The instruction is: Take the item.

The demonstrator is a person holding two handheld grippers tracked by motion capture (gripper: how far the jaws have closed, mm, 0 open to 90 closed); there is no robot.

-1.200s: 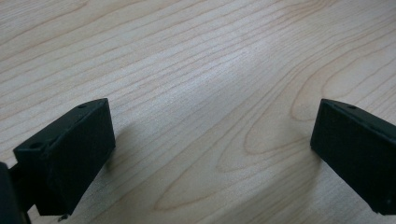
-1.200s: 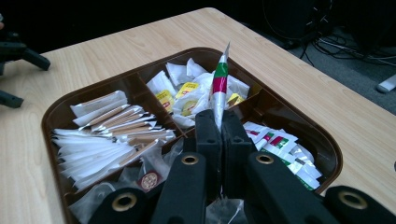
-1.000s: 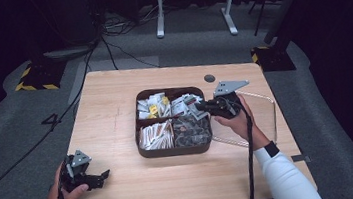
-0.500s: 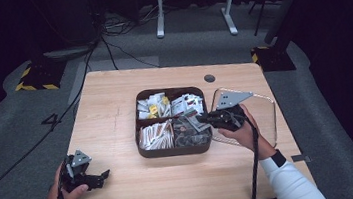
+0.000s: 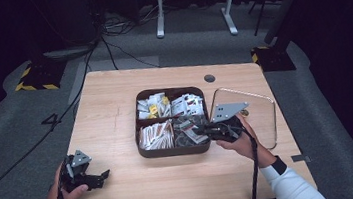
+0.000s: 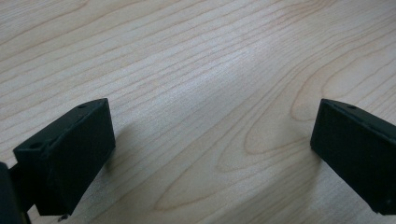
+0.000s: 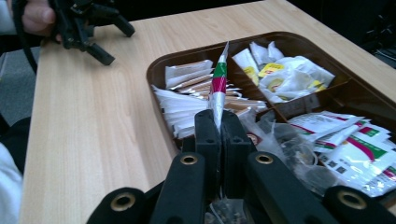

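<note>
Bright overhead light on the table (image 5: 115, 111), dark surroundings, soft shadows, slight close-range blur.

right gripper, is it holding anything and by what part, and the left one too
The right gripper is shut on a thin packet with green and red print, pinched by its lower edge above the brown tray. The left gripper is open over bare table, holding nothing.

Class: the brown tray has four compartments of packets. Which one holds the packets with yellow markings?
The far-left compartment of the dark brown divided tray, seen from the high view: its white packets carry yellow patches; the others show red, green or brown.
</note>
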